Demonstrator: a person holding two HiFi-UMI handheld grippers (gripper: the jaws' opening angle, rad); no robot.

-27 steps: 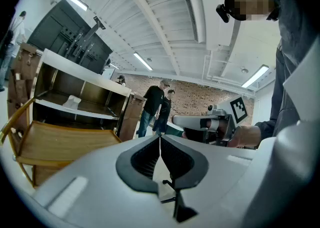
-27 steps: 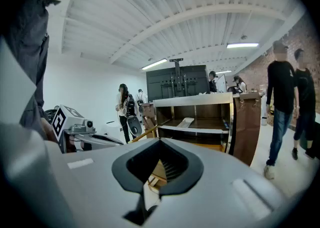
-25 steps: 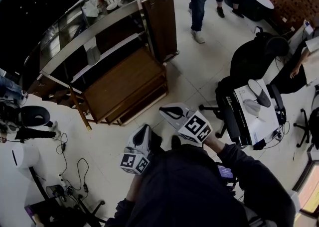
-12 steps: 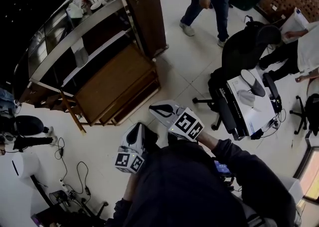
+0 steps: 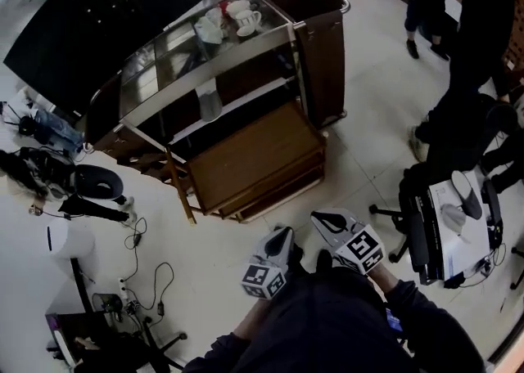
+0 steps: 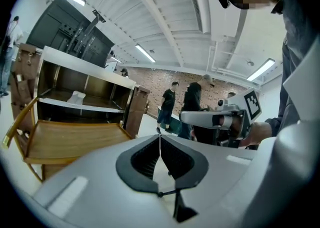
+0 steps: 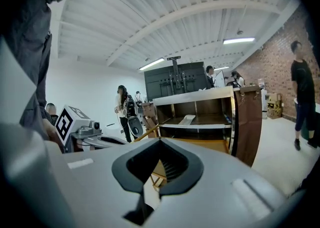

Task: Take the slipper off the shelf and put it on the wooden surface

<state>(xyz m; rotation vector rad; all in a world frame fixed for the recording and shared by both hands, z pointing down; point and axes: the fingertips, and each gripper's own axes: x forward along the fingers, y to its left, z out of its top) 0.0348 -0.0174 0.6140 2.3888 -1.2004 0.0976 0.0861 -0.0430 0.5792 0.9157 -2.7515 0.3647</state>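
A pale slipper (image 5: pixel 210 105) lies on the middle shelf of a metal cart (image 5: pixel 176 92); it also shows as a light shape, the slipper (image 6: pixel 76 97) in the left gripper view and the slipper (image 7: pixel 186 119) in the right gripper view. Below and in front of it juts the wooden surface (image 5: pixel 254 159), bare. My left gripper (image 5: pixel 286 232) and right gripper (image 5: pixel 314 217) hover side by side over the floor, short of the cart. Both are shut and hold nothing: left gripper (image 6: pixel 160 135), right gripper (image 7: pixel 160 140).
Cups and cloths (image 5: pixel 237 20) sit on the cart's glass top, and a brown bag (image 5: pixel 323 44) hangs at its right end. People (image 5: pixel 467 52) stand at the right near an office chair and a desk (image 5: pixel 450 216). Cables (image 5: pixel 139 281) and a stool (image 5: pixel 94 183) lie left.
The view has swung, so the cart now sits nearer the middle and the grippers lower in the picture. The people have moved off to the upper right. Both grippers stayed shut.
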